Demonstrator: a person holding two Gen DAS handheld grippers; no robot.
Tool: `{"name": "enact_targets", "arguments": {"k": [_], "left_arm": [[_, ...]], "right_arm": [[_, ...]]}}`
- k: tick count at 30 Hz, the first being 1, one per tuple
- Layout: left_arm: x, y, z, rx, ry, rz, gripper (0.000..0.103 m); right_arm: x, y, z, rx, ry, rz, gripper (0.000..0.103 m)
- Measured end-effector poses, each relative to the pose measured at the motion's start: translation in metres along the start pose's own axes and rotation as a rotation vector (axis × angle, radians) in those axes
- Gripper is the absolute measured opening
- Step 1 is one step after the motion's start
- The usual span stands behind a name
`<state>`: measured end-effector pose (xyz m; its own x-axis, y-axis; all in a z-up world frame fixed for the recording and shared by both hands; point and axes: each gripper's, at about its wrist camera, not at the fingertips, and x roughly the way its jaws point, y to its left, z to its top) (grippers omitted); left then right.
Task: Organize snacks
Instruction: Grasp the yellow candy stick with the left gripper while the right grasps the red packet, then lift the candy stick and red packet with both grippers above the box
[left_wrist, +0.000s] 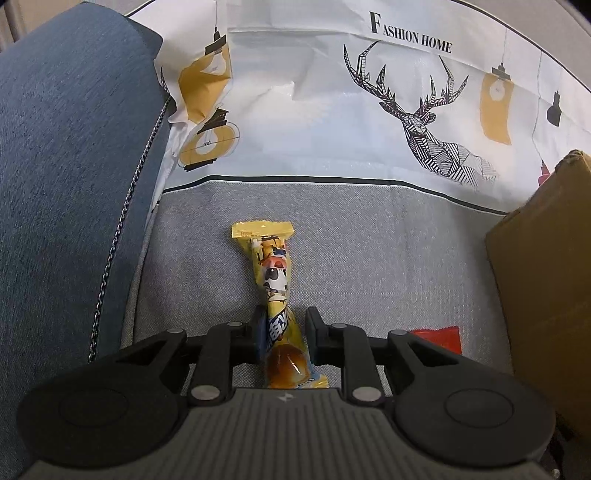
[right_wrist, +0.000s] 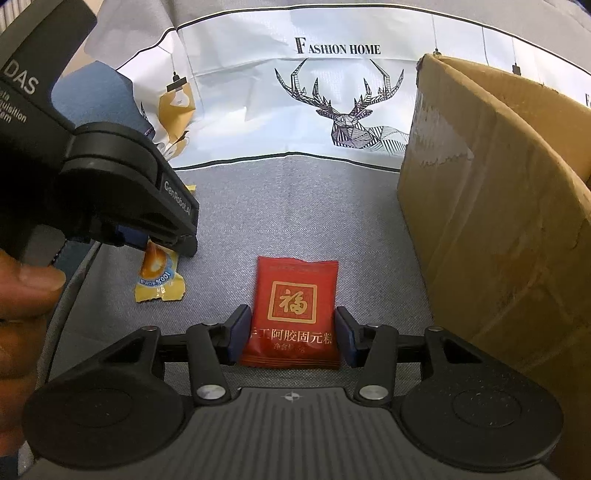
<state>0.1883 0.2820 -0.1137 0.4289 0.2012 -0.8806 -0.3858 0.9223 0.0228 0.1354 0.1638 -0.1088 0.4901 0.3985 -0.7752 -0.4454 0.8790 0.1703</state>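
Observation:
A long yellow snack packet (left_wrist: 275, 280) lies on the grey sofa seat (left_wrist: 388, 266), running away from me between the fingers of my left gripper (left_wrist: 284, 321). The left pad touches it and a gap shows at the right pad, so this gripper is open. From the right wrist view the left gripper (right_wrist: 162, 240) hovers over the yellow packet (right_wrist: 159, 277). A red square sachet (right_wrist: 293, 295) with a gold emblem lies flat on the seat. My right gripper (right_wrist: 293, 328) has its blue pads against both side edges of the sachet. The red sachet's corner (left_wrist: 439, 338) shows in the left wrist view.
A brown cardboard box (right_wrist: 498, 221) stands close on the right, also seen as the box (left_wrist: 546, 295). A white deer-print bag (left_wrist: 332, 110) lies across the back. A blue cushion (left_wrist: 74, 166) rises at the left. A person's hand (right_wrist: 22, 295) holds the left gripper.

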Motion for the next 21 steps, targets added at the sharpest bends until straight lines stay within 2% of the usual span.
{"name": "enact_targets", "arguments": {"k": [6,13,17,21], "left_arm": [[-0.002,-0.005,0.000,0.026,-0.019,0.028,0.012],[-0.023,-0.003,0.000,-0.032,-0.099,0.013,0.011],[-0.048,0.002,-0.009,-0.111,-0.180,0.016,0.011],[-0.077,0.007,-0.035,-0.171,-0.244,0.021,0.011]], "right_arm": [[-0.002,0.002,-0.002,-0.003,-0.012,0.011,0.048],[-0.009,0.007,-0.005,-0.015,-0.053,0.052,0.048],[-0.024,0.011,-0.005,-0.028,-0.145,0.074,0.048],[-0.049,0.018,-0.007,-0.057,-0.271,0.085,0.048]]}}
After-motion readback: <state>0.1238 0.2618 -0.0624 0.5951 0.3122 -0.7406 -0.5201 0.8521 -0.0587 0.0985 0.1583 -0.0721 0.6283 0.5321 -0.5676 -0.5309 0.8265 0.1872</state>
